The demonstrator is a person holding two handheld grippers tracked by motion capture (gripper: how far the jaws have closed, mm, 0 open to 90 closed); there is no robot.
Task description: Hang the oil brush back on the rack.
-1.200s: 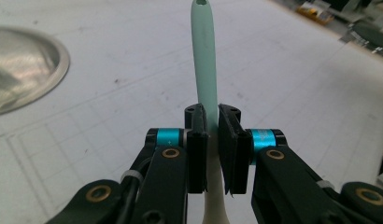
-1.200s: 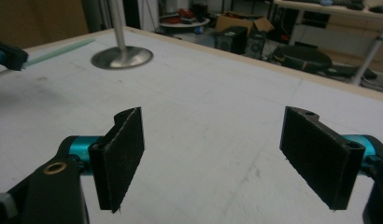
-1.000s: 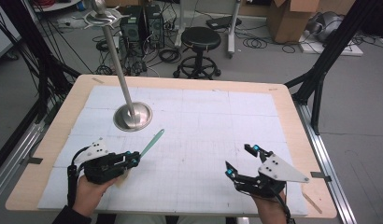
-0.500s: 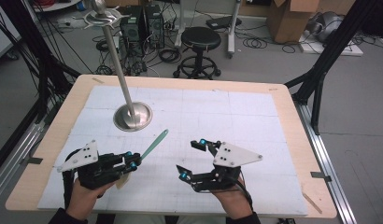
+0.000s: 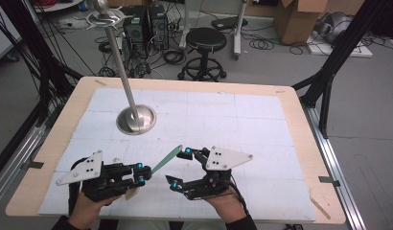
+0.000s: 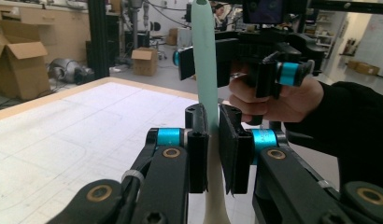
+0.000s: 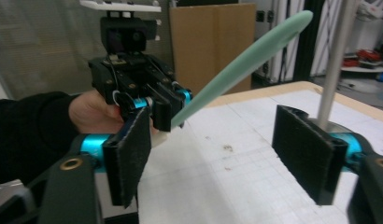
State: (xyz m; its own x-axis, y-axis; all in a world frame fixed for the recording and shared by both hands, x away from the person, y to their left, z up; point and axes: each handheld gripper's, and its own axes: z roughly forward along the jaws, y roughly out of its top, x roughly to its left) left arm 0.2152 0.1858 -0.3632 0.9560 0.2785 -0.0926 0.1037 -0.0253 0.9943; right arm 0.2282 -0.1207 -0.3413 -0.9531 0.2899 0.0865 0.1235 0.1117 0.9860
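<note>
White gridded table (image 5: 261,120) carries a metal stand (image 5: 136,120); above its near edge the left gripper (image 5: 139,174) clamps a green stick (image 5: 167,159) by its pale end. Right gripper (image 5: 181,167), jaws wide, flanks the stick's tip untouched, so a handover looks begun, not made.

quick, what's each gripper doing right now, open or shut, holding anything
Left gripper: shut on the mint-green stick.
Right gripper: open, holding nothing, its fingers spread either side of the stick.

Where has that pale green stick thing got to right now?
In the high view the green stick is near the table's front edge, clamped in the left gripper, with its free end pointing up toward the open right gripper beside it.
</note>
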